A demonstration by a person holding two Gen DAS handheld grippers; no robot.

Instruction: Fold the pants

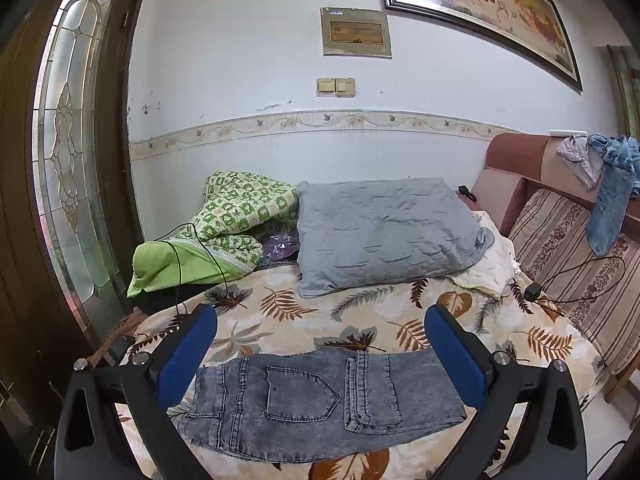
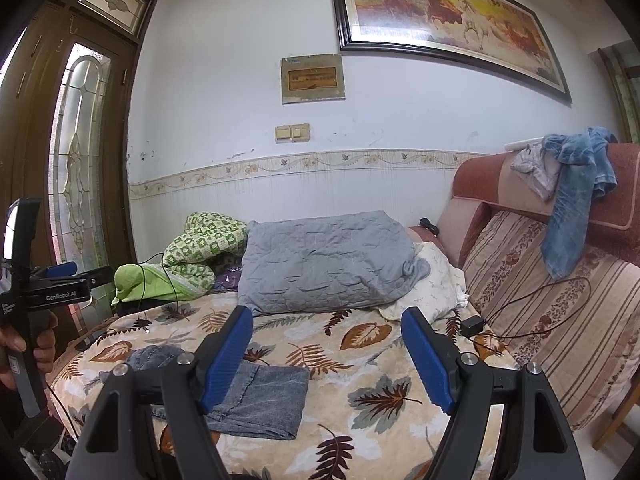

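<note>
- Denim, grey and acid-washed: the pants (image 1: pixel 320 396) lie on the near part of the bed (image 1: pixel 400 320), already folded into a compact rectangle with a back pocket facing up and a leg laid across it.
- From the right wrist view the same bundle sits near left, its right edge a tidy layered fold.
- Left tool (image 1: pixel 320 360) hangs above the pants with its blue pads spread wide, one on each side of the bundle, gripping nothing.
- Right tool (image 2: pixel 326 356) is likewise wide open and empty, over bare leaf-print bedspread just right of the pants.
- Judging by the shape, most of the folding looks done; at most one more halving or a smoothing of the slightly uneven near edge seems left.
- Grey pillow (image 1: pixel 384 232) and green quilt (image 1: pixel 224 220) sit far back, well apart from the pants.
</note>
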